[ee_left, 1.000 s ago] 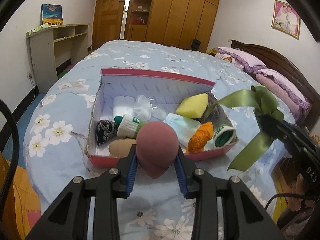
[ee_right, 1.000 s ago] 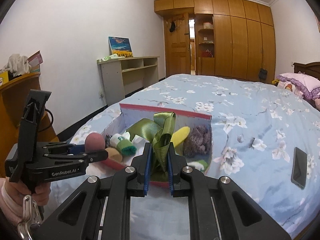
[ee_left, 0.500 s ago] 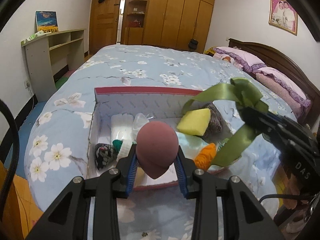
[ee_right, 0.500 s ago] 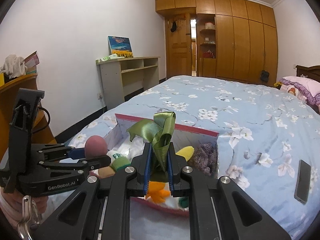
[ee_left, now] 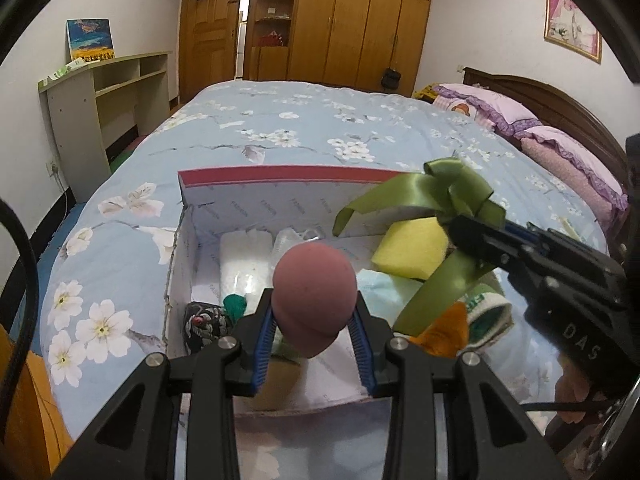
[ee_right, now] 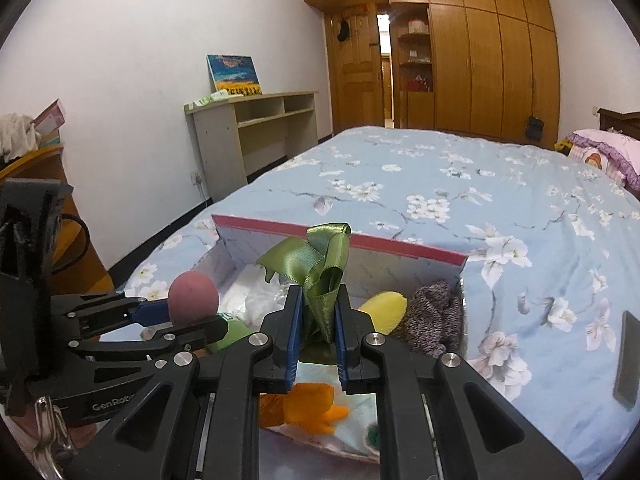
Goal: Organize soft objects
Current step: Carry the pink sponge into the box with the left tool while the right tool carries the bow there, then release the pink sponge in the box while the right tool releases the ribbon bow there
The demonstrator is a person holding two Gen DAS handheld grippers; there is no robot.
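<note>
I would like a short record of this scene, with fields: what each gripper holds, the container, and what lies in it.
left gripper: shut on pink makeup sponge, above the box
right gripper: shut on green ribbon bow, above the box
container: open red-edged cardboard box on the floral bed
inside: yellow sponge, orange soft toy, grey knitted item, white packets

Glossy satin ribbon (ee_right: 325,276), matt spongy pink puff (ee_left: 314,294), paper-lined cardboard box (ee_left: 280,196), cotton floral bedspread (ee_right: 460,184)
</note>
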